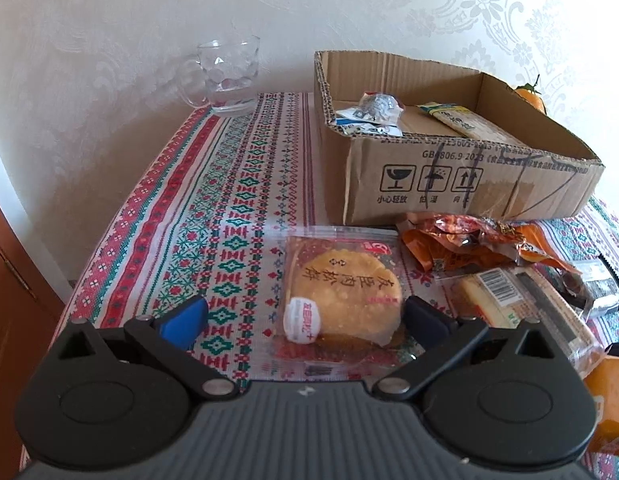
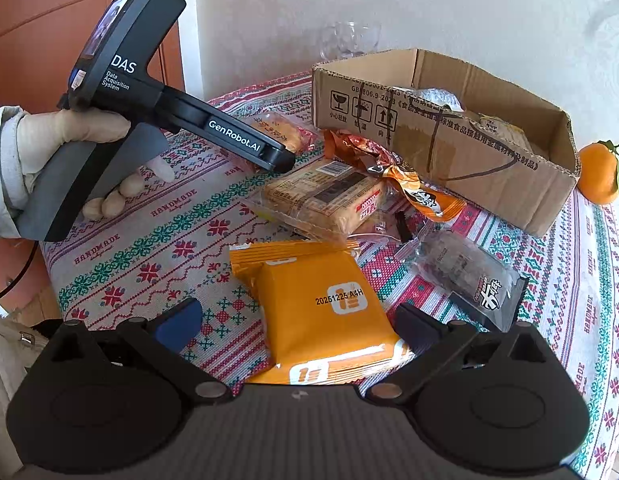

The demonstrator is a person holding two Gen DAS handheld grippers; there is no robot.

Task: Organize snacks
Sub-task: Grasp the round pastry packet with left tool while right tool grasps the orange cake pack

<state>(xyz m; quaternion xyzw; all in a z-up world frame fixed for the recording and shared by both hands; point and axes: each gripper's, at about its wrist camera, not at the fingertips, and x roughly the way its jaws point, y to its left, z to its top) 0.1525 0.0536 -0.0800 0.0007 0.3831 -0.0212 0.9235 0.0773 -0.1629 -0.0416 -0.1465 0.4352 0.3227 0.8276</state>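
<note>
Both wide-open, empty grippers, left [image 1: 305,316] over the cake [image 1: 343,300], right [image 2: 297,318] over the orange pack [image 2: 323,312], may crush or slip off slick wrappers.

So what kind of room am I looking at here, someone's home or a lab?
Most likely a home, perhaps a dining corner: a table under a cross-stitch tablecloth, damask-patterned wallpaper, and a glass mug beside a cardboard box holding snacks. A wooden door stands nearby.

snack packets [image 2: 325,200] on table before box [image 1: 461,184], cup [image 1: 229,80] behind-left
</note>
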